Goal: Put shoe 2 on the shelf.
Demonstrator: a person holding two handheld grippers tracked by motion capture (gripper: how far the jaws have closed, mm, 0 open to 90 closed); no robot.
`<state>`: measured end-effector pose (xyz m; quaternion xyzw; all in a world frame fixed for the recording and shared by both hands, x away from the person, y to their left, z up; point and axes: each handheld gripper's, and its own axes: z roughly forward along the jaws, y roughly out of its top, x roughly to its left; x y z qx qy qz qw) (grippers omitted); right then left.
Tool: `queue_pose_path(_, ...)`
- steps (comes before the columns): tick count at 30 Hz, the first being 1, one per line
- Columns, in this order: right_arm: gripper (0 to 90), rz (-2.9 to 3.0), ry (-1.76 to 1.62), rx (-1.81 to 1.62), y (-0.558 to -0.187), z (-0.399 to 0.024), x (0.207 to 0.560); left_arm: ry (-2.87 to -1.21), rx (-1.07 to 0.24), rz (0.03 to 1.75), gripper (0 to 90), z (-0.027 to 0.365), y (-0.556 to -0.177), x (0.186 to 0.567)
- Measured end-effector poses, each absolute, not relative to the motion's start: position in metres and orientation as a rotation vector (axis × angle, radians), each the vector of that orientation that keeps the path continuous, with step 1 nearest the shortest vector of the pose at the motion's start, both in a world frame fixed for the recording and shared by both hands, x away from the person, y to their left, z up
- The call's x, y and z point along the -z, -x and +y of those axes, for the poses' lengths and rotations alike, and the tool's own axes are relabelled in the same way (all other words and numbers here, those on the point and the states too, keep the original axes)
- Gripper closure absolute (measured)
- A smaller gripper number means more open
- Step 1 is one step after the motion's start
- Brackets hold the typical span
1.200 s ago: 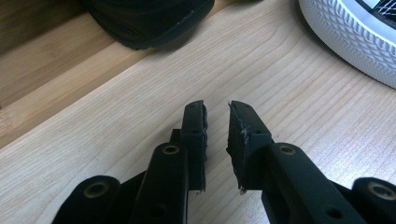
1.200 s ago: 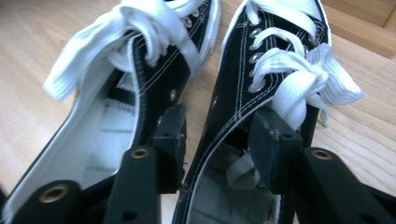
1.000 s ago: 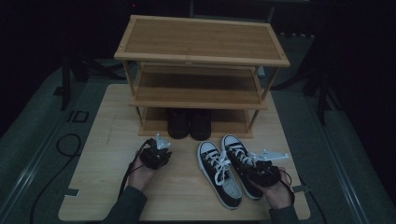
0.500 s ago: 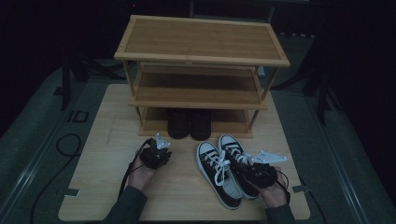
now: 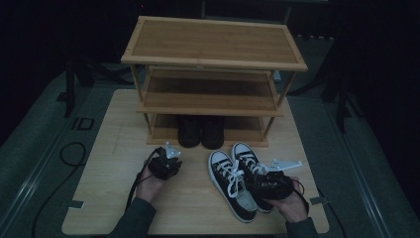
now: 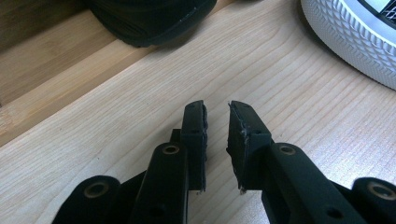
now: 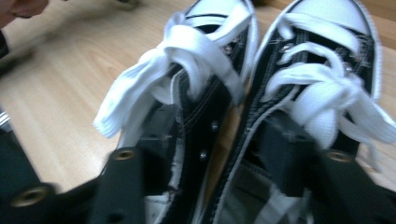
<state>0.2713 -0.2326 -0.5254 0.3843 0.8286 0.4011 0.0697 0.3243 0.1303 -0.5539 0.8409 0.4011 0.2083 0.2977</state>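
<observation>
On the pale wooden tabletop (image 5: 109, 198), at the left, the left gripper (image 5: 166, 157) rests in the person's hand with its jaws nearly together and nothing between them; the left gripper view shows bare wood grain under the narrow gap. Ahead of it, on the bottom tier of the three-tier bamboo shoe rack (image 5: 213, 54), stands a pair of dark shoes (image 5: 200, 131), too shadowed to make out beyond their toes. Further right lies the pair of black canvas sneakers with white laces and white rubber toe caps (image 5: 235, 181), side by side on the table (heels partly hidden behind the hand). The right gripper (image 5: 270, 181) sits over their heel ends; its jaws have just been opening, one inside each shoe's collar, with the two inner walls between them, though motion blur hides whether the pads press.
</observation>
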Motion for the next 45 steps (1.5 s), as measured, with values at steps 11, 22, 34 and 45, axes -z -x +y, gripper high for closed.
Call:
queue_pose_path(11, 49.1, 2.485, -1.155, -0.967, -0.276, -0.209, 0.527, -2.244, -0.556, 1.060, 76.2, 0.130, -0.324, 0.554)
queue_pose_path(22, 57.5, 2.517, -1.139, -0.832, -0.283, -0.197, 0.530, -2.243, -0.554, 1.060, 76.2, 0.129, -0.324, 0.555)
queue_pose_path(34, 85.9, 2.538, -1.193, -0.915, -0.288, -0.210, 0.531, -2.242, -0.550, 1.071, 76.2, 0.131, -0.325, 0.556)
queue_pose_path(45, 85.9, 2.563, -1.168, -0.918, -0.291, -0.213, 0.529, -2.240, -0.550, 1.079, 76.3, 0.134, -0.325, 0.557)
